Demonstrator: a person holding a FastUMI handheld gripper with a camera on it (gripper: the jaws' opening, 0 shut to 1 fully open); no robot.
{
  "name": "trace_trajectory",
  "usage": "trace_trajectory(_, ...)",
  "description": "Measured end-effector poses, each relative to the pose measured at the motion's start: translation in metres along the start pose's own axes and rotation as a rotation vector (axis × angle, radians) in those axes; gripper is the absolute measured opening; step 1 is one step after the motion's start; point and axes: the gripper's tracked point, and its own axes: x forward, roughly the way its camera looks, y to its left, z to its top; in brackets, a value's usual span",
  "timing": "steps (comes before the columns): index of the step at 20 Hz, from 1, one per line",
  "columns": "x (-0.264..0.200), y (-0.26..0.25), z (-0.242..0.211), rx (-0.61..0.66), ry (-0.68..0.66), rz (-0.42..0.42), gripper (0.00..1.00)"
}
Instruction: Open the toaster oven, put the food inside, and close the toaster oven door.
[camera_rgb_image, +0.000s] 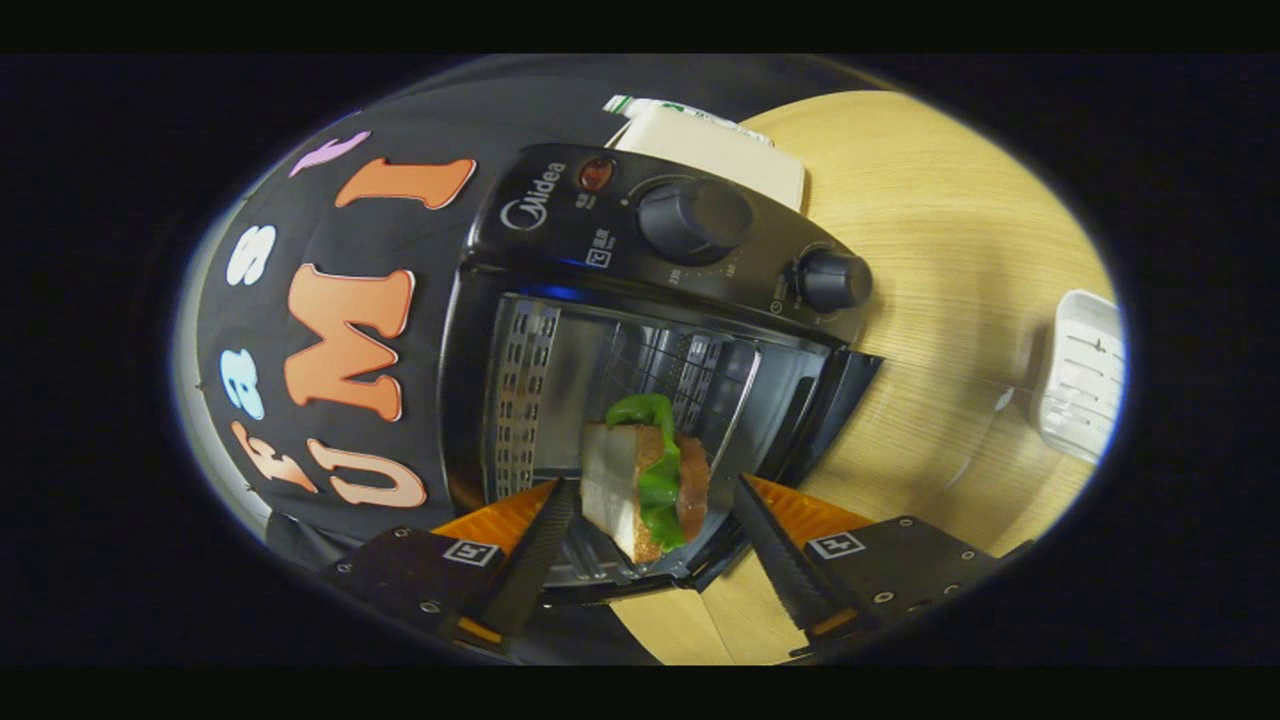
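The black toaster oven stands on the wooden table with its door folded open just ahead of my fingers. A sandwich of bread with green lettuce rests at the mouth of the metal cavity, standing on edge. My gripper is open, one finger on each side of the sandwich. The right finger stands clearly off the sandwich, and the left finger is close beside the bread. Two knobs sit on the oven's control panel.
A white carton stands behind the oven. A white plastic rack lies on the table beyond the oven's knob side. The booth's black cloth wall hangs close on the other side of the oven.
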Motion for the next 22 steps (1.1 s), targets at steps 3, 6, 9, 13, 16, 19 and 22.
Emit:
trace_trajectory(3,-0.023,0.001,0.003,-0.027,-0.009,0.002,0.98)
trace_trajectory(6,-0.053,-0.004,0.001,-0.056,0.005,-0.008,0.98)
trace_trajectory(9,-0.093,-0.008,-0.016,-0.155,0.03,-0.017,0.98)
trace_trajectory(13,-0.141,-0.022,-0.049,-0.355,0.107,-0.042,0.98)
trace_trajectory(16,-0.172,-0.035,-0.062,-0.473,0.137,-0.07,0.98)
trace_trajectory(19,-0.194,-0.059,-0.066,-0.637,0.13,-0.138,0.98)
trace_trajectory(22,-0.202,-0.089,-0.063,-0.855,0.124,-0.235,0.99)
